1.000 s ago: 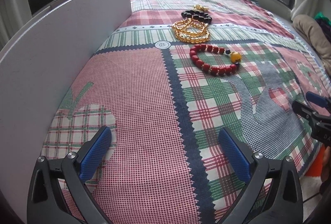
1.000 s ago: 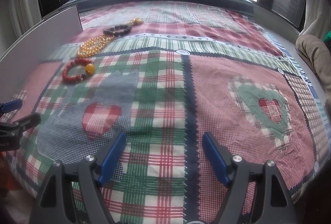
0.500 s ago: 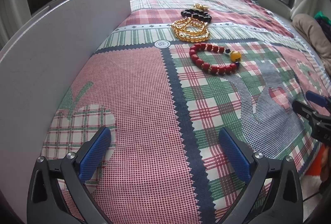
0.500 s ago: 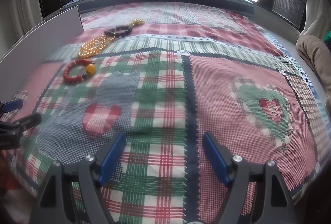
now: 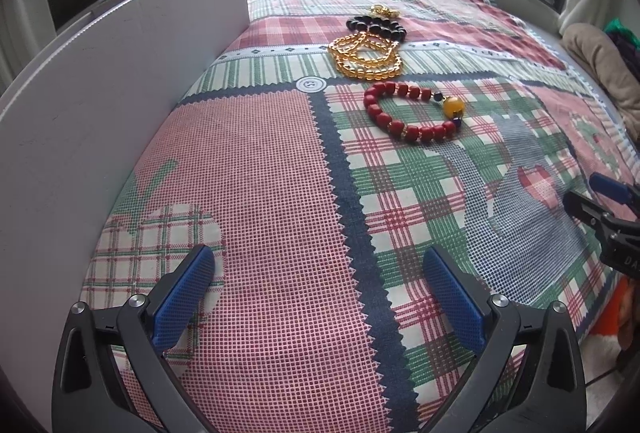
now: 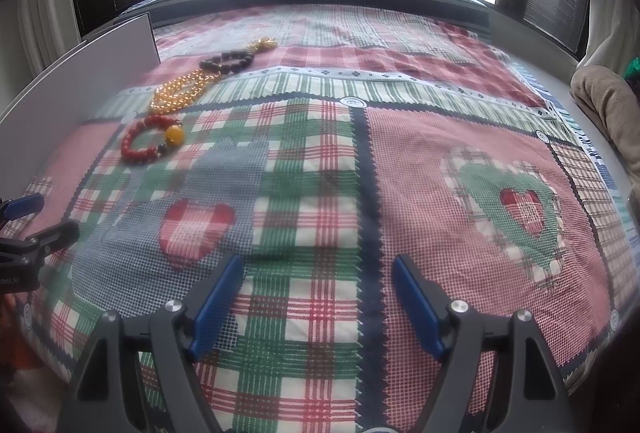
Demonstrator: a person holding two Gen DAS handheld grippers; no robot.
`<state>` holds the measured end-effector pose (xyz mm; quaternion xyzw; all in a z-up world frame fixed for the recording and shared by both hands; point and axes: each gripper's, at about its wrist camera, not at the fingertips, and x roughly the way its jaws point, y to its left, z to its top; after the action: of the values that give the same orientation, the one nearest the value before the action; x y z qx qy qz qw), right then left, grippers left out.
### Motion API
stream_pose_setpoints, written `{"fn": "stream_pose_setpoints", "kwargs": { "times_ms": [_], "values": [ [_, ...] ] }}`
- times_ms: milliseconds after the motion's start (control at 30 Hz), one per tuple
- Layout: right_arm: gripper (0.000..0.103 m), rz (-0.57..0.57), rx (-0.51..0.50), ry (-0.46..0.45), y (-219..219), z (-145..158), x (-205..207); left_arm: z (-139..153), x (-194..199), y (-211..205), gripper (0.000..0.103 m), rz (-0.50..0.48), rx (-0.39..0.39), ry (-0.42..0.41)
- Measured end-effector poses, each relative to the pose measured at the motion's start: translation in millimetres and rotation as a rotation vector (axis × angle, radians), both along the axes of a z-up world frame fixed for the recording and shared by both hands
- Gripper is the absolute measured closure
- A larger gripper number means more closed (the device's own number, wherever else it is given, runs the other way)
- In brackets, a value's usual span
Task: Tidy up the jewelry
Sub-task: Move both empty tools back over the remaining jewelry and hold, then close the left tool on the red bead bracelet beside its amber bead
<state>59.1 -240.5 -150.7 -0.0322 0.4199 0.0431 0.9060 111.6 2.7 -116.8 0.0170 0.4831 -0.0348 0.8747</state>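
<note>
Jewelry sorting, start | both my grippers, left gripper (image 5: 320, 285) and right gripper (image 6: 316, 293), hover with jaws wide open, empty | red bead bracelet (image 5: 412, 113) lies upper centre on the quilt (image 5: 260, 213), gold strand (image 5: 368, 59) and dark bracelet (image 5: 376, 27) touching beyond | I should straddle one red bead run, avoiding cloth.

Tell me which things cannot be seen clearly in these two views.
- Gold clasp, left wrist view: too small to tell its shape or what it joins.
- White board, left wrist view: cut off by the frame edge.
- Red bracelet, right wrist view: blurred.
- Beige bundle, right wrist view: cut off at the edge.
</note>
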Motion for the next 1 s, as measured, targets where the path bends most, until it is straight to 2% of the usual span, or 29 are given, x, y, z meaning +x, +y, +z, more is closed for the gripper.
{"fn": "stream_pose_setpoints", "kwargs": {
  "times_ms": [100,200,367,533,633,733,833,900,933,967,1000],
  "values": [
    [0.024,0.002,0.001,0.006,0,0,1,8,10,3,0.001,-0.021,-0.039,0.087],
    [0.024,0.006,0.002,0.009,-1,0,1,34,16,4,0.001,-0.038,-0.105,0.059],
    [0.022,0.006,0.007,0.004,0,0,2,67,47,-19,0.001,-0.088,-0.052,0.008],
    [0.022,0.008,0.008,-0.003,0,0,1,61,77,-60,0.006,-0.188,-0.066,0.023],
    [0.022,0.008,0.008,-0.006,0,0,0,39,91,-89,0.019,-0.267,-0.023,0.066],
    [0.022,0.008,0.008,-0.006,0,0,0,13,104,-106,0.034,-0.275,0.044,0.110],
    [0.022,0.010,0.008,-0.007,0,0,0,11,108,-105,0.040,-0.245,0.017,0.086],
    [0.022,0.014,0.008,-0.007,0,0,0,13,106,-105,0.058,-0.247,0.016,0.076],
    [0.022,0.015,0.009,-0.007,0,0,-1,14,106,-106,0.080,-0.251,0.014,0.073],
    [0.022,0.015,0.009,-0.008,0,0,-1,14,106,-104,0.087,-0.251,0.009,0.078],
    [0.022,0.014,0.009,-0.009,0,0,-1,15,107,-101,0.087,-0.242,-0.007,0.087]
  ]
}}
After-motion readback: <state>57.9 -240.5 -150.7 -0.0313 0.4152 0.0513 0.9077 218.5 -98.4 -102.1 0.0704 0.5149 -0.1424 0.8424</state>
